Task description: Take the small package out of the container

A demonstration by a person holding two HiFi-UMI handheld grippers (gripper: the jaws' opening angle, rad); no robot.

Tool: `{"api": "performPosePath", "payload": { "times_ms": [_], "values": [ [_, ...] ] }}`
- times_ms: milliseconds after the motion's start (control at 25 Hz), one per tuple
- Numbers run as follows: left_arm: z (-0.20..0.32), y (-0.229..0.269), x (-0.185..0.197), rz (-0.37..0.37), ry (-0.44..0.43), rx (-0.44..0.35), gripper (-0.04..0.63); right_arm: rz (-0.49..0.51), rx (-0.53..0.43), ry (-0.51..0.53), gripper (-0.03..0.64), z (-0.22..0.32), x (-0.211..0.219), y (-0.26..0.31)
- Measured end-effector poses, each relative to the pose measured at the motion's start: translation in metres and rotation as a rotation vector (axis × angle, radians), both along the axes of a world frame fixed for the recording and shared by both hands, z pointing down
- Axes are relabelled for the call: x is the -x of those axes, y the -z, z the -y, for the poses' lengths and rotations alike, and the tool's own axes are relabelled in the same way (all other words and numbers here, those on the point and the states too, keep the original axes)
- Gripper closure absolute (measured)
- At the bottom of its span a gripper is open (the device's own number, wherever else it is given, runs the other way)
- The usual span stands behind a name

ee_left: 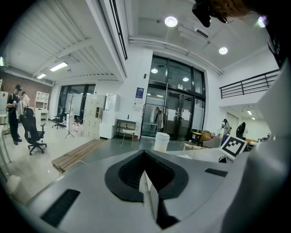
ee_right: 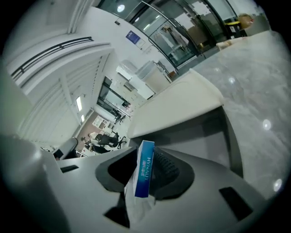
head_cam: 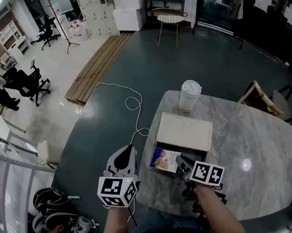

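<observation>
A shallow cream box, the container [head_cam: 183,130], lies on the marble table [head_cam: 259,150], its lid covering all but the near end. In that open end lies the small package [head_cam: 165,160], blue and white with a picture on its face. My right gripper [head_cam: 182,167] reaches in at the package's right edge. In the right gripper view the blue edge of the package [ee_right: 145,168] stands upright between the two black pads, which grip it, with the container [ee_right: 182,104] just beyond. My left gripper [head_cam: 123,158] hangs off the table's left edge, jaws shut and empty [ee_left: 146,178].
A white lidded cup [head_cam: 189,95] stands behind the container at the table's far edge. A wooden frame [head_cam: 258,98] leans at the far right corner. A white cable [head_cam: 130,102] runs across the dark floor left of the table.
</observation>
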State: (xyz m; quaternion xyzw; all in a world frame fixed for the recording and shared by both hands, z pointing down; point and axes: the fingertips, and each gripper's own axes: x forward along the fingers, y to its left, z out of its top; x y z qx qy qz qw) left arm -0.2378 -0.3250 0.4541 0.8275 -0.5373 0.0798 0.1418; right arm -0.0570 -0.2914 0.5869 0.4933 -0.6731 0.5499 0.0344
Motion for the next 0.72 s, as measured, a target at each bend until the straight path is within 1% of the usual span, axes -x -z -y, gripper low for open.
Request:
{"api": "performPosePath", "payload": {
  "times_ms": [40, 160, 280, 360, 400, 440, 480, 600, 720],
  "values": [
    [-0.001, 0.0, 0.001, 0.001, 0.001, -0.001, 0.584, 0.009, 0.016, 0.001, 0.481, 0.0, -0.001, -0.002],
    [-0.002, 0.004, 0.003, -0.001, 0.004, -0.007, 0.583, 0.047, 0.061, -0.001, 0.463, -0.001, -0.002, -0.005],
    [-0.001, 0.006, 0.005, -0.004, 0.004, -0.011, 0.584, 0.13, 0.116, -0.014, 0.466, -0.001, -0.002, -0.005],
    [-0.001, 0.005, 0.005, -0.006, 0.004, -0.013, 0.584, 0.209, 0.166, 0.031, 0.481, -0.005, 0.008, -0.006],
    [0.0, 0.005, 0.005, -0.007, 0.004, -0.015, 0.584, 0.245, 0.188, 0.063, 0.477, -0.009, 0.016, -0.007],
    [0.0, 0.005, 0.005, -0.007, 0.003, -0.016, 0.584, 0.261, 0.196, 0.093, 0.489, -0.011, 0.024, -0.007],
    [0.001, 0.006, 0.005, -0.007, 0.003, -0.017, 0.584, 0.25, 0.191, 0.119, 0.508, -0.012, 0.029, -0.006],
    [0.002, 0.007, 0.006, -0.007, 0.004, -0.019, 0.584, 0.165, 0.162, 0.169, 0.509, -0.012, 0.031, -0.007],
    [0.004, 0.005, 0.007, -0.007, 0.008, -0.016, 0.583, 0.171, 0.183, 0.171, 0.518, -0.012, 0.028, -0.009]
  ]
}}
